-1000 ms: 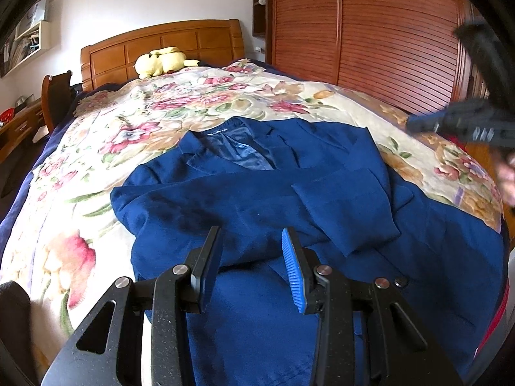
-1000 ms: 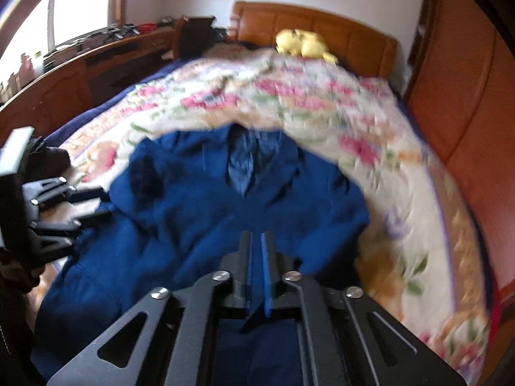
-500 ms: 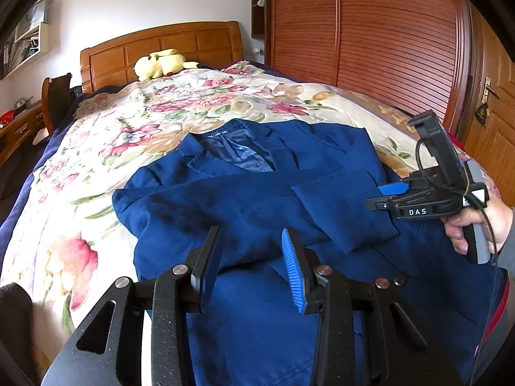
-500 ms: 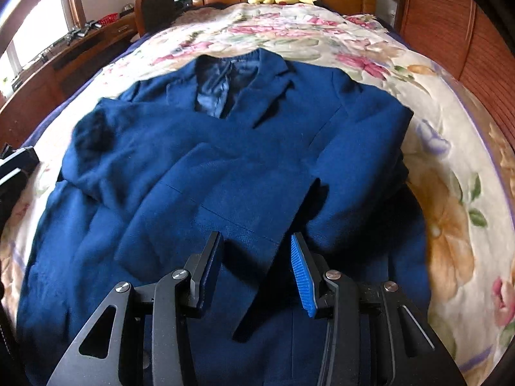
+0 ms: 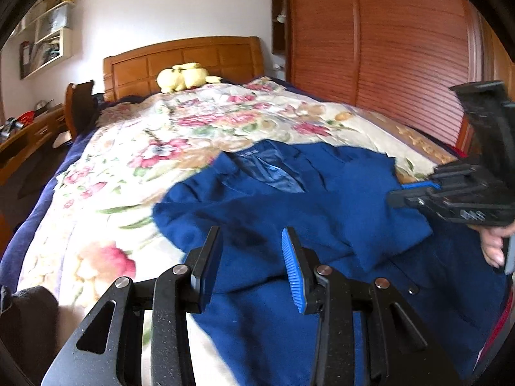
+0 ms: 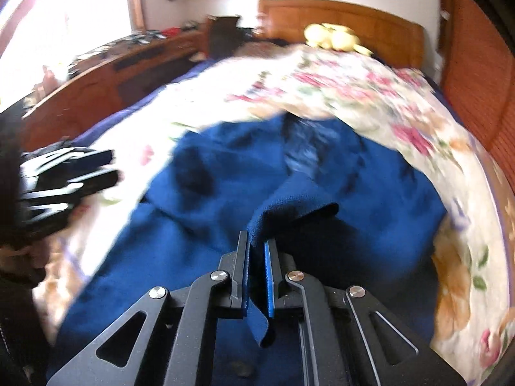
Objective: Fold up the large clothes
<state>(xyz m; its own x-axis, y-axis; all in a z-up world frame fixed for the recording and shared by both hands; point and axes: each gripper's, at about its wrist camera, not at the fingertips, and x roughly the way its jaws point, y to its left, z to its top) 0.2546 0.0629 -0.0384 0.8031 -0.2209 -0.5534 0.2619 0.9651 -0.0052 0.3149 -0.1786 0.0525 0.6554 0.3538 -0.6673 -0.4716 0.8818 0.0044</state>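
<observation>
So the blue jacket (image 5: pixel 289 212) is lying spread out on the bed (image 5: pixel 135 160), on top of the floral bedspread (image 5: pixel 206 122), taking up the foot end and reaching toward the side that runs along the wooden wardrobe (image 5: pixel 386 48). Its collar is pointing up toward the headboard (image 5: pixel 183 61), and a sleeve is lying folded across the front.

The right gripper (image 6: pixel 256 257) is the one doing the work. Its fingers (image 6: pixel 269 276) have just been closing, and they're now pinching a fold of the jacket fabric between the blue pads — the cloth is bunching up right at the tips and a flap of it is hanging down below them. From the left wrist view the same gripper is sitting over the wardrobe-side edge of the bed, with a hand (image 5: pixel 494 244) wrapped around its handle.

The left gripper (image 5: pixel 251 257) is hanging over the foot end of the bed with its fingers (image 5: pixel 293 267) partly open — nothing is sitting between them, and they aren't touching the jacket below as far as I can tell. The right wrist view is catching it near the opposite long edge of the bed, pretty blurred.

A yellow plush toy (image 5: pixel 183 75) is sitting up by the headboard, well away from the jacket.
</observation>
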